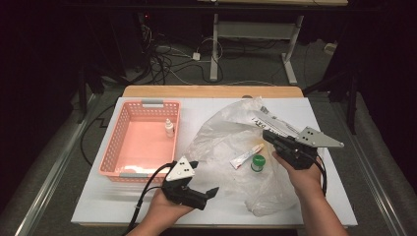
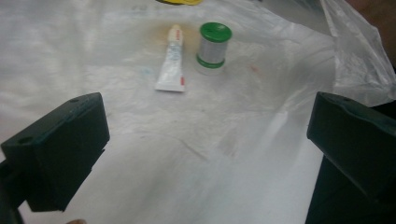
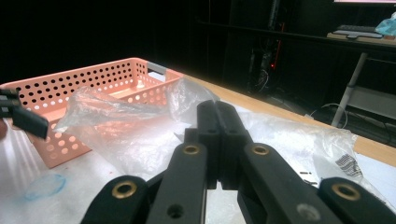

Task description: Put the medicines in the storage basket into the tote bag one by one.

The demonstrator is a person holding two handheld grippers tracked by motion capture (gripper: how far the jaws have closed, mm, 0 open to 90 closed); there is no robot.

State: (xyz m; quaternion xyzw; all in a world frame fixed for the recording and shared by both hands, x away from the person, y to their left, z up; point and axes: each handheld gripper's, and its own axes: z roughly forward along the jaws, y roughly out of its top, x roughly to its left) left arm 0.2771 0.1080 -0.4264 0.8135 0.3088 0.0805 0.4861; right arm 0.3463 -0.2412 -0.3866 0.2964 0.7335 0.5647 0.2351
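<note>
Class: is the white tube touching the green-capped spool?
Apart. The left gripper view shows bare bag between the tube and the spool.

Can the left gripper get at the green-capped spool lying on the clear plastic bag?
Probably yes: the left gripper is open, facing the green-capped spool, with bare clear plastic bag between them.
</note>
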